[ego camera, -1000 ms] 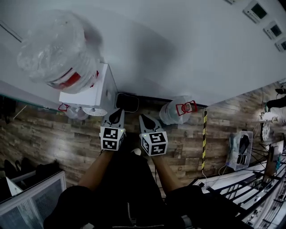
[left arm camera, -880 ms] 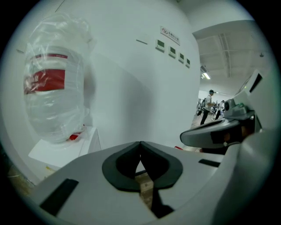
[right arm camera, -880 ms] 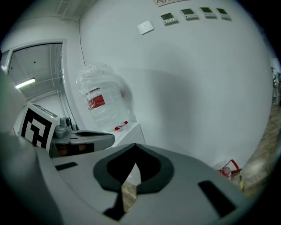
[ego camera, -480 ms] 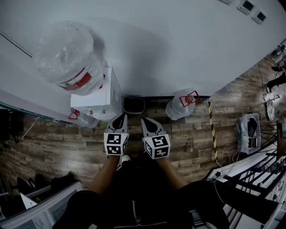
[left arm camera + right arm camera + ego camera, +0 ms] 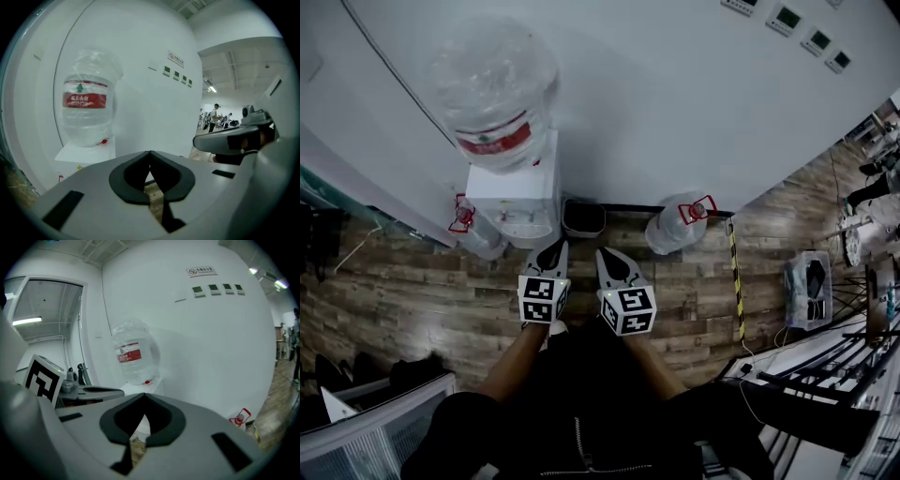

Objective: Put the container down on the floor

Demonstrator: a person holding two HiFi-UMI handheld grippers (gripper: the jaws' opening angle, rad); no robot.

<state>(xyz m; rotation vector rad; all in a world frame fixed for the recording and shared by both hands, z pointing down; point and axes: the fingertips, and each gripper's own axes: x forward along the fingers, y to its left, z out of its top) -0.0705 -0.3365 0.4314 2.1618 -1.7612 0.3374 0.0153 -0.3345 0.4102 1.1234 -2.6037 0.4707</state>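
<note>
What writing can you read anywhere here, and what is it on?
Red band on the large clear water bottle: white Chinese characters, too blurred to quote.
Small white wall sign: print too small to read.
Green-lit wall panels: no digits legible.

My left tongs (image 5: 553,249) and right tongs (image 5: 606,257), side by side and just apart in front of my torso, point forward and slightly downward. The jaws of each meet tip to tip, gripping nothing. My left forearm (image 5: 512,360) and right forearm (image 5: 651,360) reach forward behind them.
</note>
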